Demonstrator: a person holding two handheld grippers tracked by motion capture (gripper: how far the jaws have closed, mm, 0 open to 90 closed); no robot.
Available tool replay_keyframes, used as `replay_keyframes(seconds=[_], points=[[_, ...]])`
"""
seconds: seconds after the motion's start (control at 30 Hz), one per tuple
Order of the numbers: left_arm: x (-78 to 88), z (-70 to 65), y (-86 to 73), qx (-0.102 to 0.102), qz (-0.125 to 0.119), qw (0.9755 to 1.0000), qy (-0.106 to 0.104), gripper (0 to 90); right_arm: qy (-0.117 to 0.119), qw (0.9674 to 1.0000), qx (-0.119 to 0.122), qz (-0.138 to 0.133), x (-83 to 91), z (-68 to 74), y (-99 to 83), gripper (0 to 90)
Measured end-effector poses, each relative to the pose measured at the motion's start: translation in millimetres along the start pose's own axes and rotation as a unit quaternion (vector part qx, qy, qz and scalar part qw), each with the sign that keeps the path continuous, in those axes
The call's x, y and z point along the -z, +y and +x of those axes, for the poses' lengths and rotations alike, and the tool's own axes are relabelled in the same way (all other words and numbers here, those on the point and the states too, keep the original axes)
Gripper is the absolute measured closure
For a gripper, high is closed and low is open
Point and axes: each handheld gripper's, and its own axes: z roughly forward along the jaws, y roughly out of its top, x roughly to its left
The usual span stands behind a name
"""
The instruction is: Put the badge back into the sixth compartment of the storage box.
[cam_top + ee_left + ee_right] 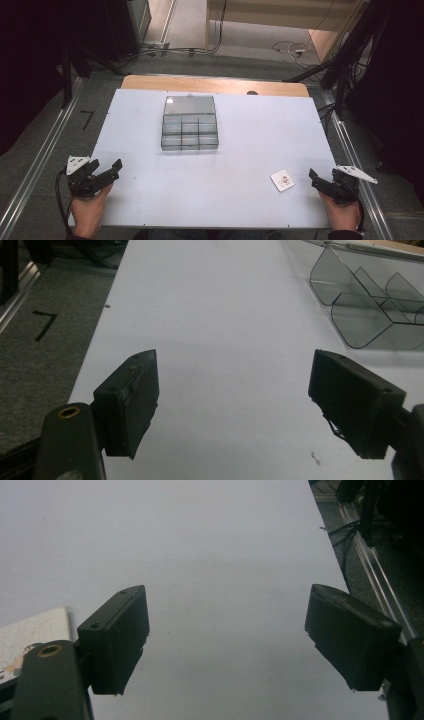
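Two grippers rest at the near corners of the table, both with their jaws wide apart and nothing between them. The left gripper (102,176) sits at about 8 o'clock of the white table top (235,150); the right gripper (322,182) sits at about 4 o'clock. Nearest to the right gripper, just beside it on its left side, lies a small white card (282,180), flat on the surface; in the right gripper view its corner (30,635) shows by the left jaw.

I judge that the card is very light, thin and rather stiff. Because it lies flat, it gives no edge for the jaws to close on from above. It is probably better to slide it toward the table edge, or to tip one side up, and then pinch it across the thickness at a free edge. It may slip away on the smooth surface when it is pushed.

A clear plastic organizer box (190,131) stands at about 12 o'clock, well apart from both grippers, with its lid open to the far side and its compartments looking empty. In the left gripper view its curved dividers (367,305) are seen at upper right.

The surface is a smooth, matte white board over a wooden table. Around it are grey carpet floor, metal rails on both sides, and cables at the far side.
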Motion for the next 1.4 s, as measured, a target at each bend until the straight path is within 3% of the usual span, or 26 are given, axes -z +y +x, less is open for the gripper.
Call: replay_keyframes(seconds=[0.43,1.4], points=[[0.6,0.7,-0.2,0.002,0.0,1.0,-0.003,20.5,0.036,0.9985,0.04,0.011,0.9,19.9,-2.9,16.4],[0.0,0.7,-0.5,0.008,0.001,1.0,-0.005,20.5,0.059,0.9961,0.062,0.019,-0.4,36.2,-5.4,16.4]])
